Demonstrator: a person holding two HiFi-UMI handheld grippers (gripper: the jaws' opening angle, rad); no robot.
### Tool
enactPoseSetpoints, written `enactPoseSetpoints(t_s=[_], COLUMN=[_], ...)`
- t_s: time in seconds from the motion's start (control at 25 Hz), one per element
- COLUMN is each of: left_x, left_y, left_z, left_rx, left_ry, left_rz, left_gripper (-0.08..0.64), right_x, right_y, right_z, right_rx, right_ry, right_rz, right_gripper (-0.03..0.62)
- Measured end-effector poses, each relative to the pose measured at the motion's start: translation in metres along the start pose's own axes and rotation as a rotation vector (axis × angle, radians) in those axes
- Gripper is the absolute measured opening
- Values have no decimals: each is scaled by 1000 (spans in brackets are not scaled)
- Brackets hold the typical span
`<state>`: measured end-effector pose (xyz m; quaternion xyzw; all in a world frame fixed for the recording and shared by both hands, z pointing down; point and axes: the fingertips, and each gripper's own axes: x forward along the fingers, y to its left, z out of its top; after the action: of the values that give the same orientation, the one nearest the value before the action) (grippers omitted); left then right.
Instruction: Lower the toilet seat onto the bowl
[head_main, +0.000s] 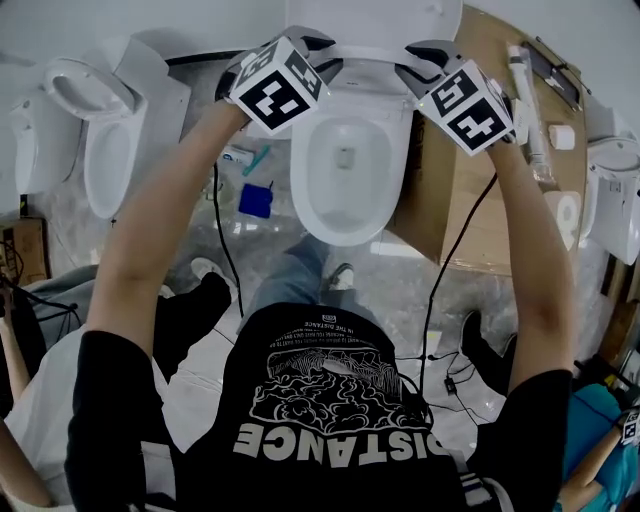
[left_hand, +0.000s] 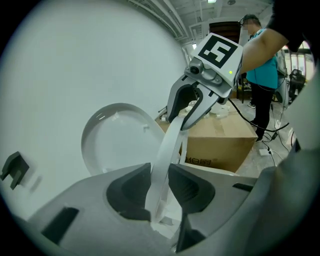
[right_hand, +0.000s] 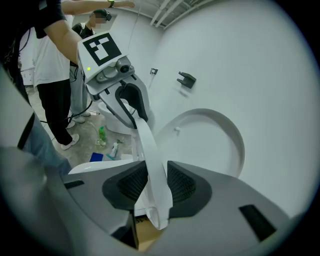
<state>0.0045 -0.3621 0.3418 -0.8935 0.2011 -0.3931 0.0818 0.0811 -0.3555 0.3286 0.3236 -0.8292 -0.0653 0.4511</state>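
Head view, 10 o'clock: second white toilet (head_main: 110, 150) against the wall. Just off centre toward 11 o'clock, on the floor: blue block (head_main: 256, 200), with a small teal item (head_main: 258, 159) near it. 2 o'clock: brown board (head_main: 490, 200) lying flat, carrying a long white tube (head_main: 528, 95) and a paper roll (head_main: 562, 137). Black cables (head_main: 228, 250) trail across the floor.

Left gripper view: cardboard box (left_hand: 220, 142) at 3 o'clock, bystander in teal shirt (left_hand: 262, 65) at 2 o'clock.

Right gripper view: bystander in white shirt (right_hand: 47, 60) at 10 o'clock, green bottle (right_hand: 102, 133) on the floor at 9 o'clock, black wall bracket (right_hand: 186, 79) at 1 o'clock.
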Motion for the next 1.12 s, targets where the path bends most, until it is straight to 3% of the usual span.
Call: enactPoseSetpoints(t_s=[1.12], left_x=[-30], left_y=[-123], left_z=[-53], left_rx=[75], left_ry=[98], left_rz=[19], left_gripper=[123], right_x=[-30], right_y=[133], right_z=[-32], right_rx=[-173], right_ry=[4], right_rz=[68], right_gripper=[123])
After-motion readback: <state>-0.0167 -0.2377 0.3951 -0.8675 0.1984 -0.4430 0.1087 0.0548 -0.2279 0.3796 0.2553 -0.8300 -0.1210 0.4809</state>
